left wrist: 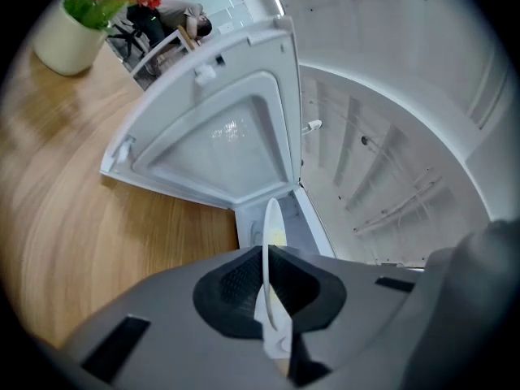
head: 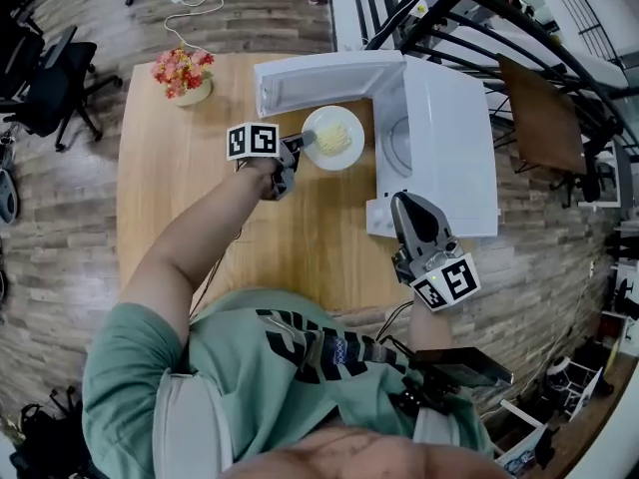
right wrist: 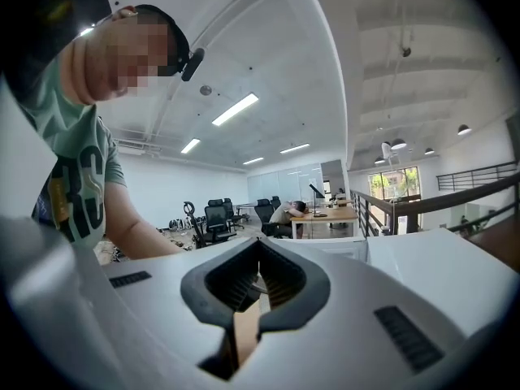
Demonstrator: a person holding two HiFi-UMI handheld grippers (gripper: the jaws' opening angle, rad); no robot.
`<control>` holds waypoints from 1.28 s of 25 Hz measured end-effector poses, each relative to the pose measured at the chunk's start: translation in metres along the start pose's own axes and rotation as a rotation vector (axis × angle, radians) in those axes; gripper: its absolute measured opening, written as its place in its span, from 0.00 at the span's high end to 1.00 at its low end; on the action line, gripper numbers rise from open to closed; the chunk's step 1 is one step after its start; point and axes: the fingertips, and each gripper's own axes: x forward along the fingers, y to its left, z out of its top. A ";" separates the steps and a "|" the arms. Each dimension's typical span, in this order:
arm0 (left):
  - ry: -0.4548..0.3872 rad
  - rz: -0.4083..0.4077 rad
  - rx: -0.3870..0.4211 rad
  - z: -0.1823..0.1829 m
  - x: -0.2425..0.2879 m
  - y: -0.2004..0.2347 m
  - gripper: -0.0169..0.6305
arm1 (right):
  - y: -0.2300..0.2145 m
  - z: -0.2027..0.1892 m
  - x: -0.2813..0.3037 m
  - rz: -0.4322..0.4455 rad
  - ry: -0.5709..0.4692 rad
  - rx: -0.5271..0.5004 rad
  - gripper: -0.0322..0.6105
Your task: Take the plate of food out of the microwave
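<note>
A white plate with yellow food hangs over the wooden table, just outside the opening of the white microwave. My left gripper is shut on the plate's left rim. In the left gripper view the plate runs edge-on between the jaws of the left gripper. The microwave door stands swung open behind the plate. By the microwave's near front corner, my right gripper is shut with nothing in it. The right gripper view shows the right gripper with its jaws together.
A pot of red and orange flowers stands at the table's far left corner. The open door fills the space ahead of the left gripper. Office chairs stand on the floor to the left. A railing runs behind the microwave.
</note>
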 end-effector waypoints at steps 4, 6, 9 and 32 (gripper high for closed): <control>-0.039 0.007 -0.012 0.004 -0.045 0.003 0.94 | 0.009 -0.005 0.020 -0.005 0.008 -0.001 0.94; -0.057 0.014 -0.018 0.005 -0.066 0.007 0.94 | 0.013 -0.008 0.032 -0.002 0.010 -0.003 0.94; -0.082 0.030 -0.029 0.007 -0.096 0.014 0.94 | 0.021 -0.011 0.050 0.010 0.014 -0.005 0.94; -0.335 0.144 -0.126 0.004 -0.306 0.077 0.94 | 0.103 -0.041 0.152 0.175 0.089 0.093 0.94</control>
